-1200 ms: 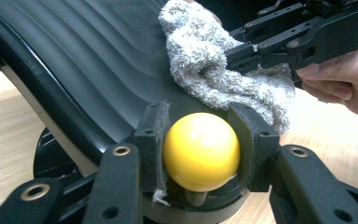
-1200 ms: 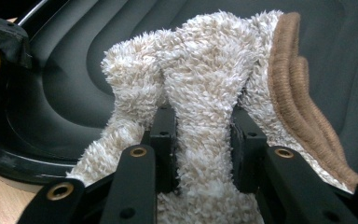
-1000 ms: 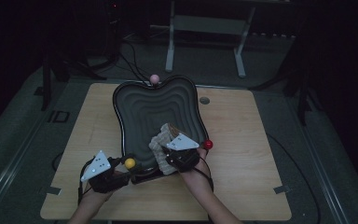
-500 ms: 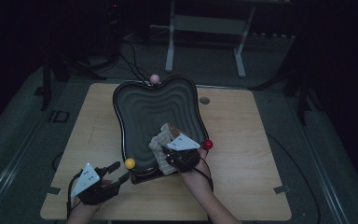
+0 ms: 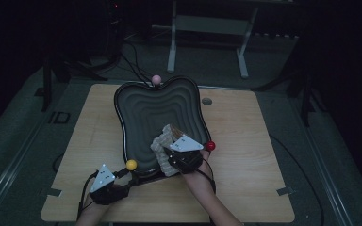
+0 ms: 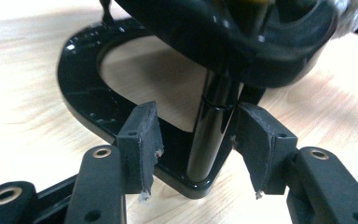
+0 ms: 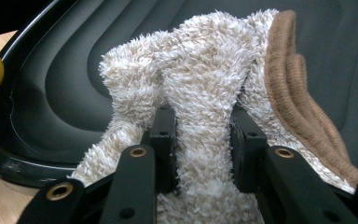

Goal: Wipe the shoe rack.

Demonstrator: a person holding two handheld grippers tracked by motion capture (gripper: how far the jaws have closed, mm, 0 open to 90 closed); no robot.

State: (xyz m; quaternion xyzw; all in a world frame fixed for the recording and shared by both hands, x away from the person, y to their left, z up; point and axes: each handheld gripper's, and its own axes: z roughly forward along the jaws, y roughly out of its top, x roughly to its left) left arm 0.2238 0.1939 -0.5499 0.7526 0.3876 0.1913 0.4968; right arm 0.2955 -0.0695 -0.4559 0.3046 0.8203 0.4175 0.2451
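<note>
A black tray (image 5: 155, 113) with stepped wavy walls stands raised on a black post (image 6: 214, 121) above a ring-shaped base (image 6: 81, 88). A fluffy cream cloth (image 5: 162, 141) with a brown hem lies over the tray's near rim. My right gripper (image 5: 168, 151) is shut on a fold of that cloth (image 7: 200, 93), over the tray wall (image 7: 65, 107). My left gripper (image 5: 127, 181) lies low on the table at the tray's front left. Its jaws (image 6: 198, 135) stand open on either side of the post, under the tray.
The tray rim bears a yellow ball (image 5: 131, 165), a red ball (image 5: 210, 145) and, at the far edge, a pink ball (image 5: 156, 79). A round grommet (image 5: 207, 101) sits in the wooden table (image 5: 245, 141). Metal frame legs stand on the floor beyond.
My left gripper has dropped back from beside the yellow ball toward the table's front edge and now points at the tray's post. The right gripper and cloth have stayed put.
</note>
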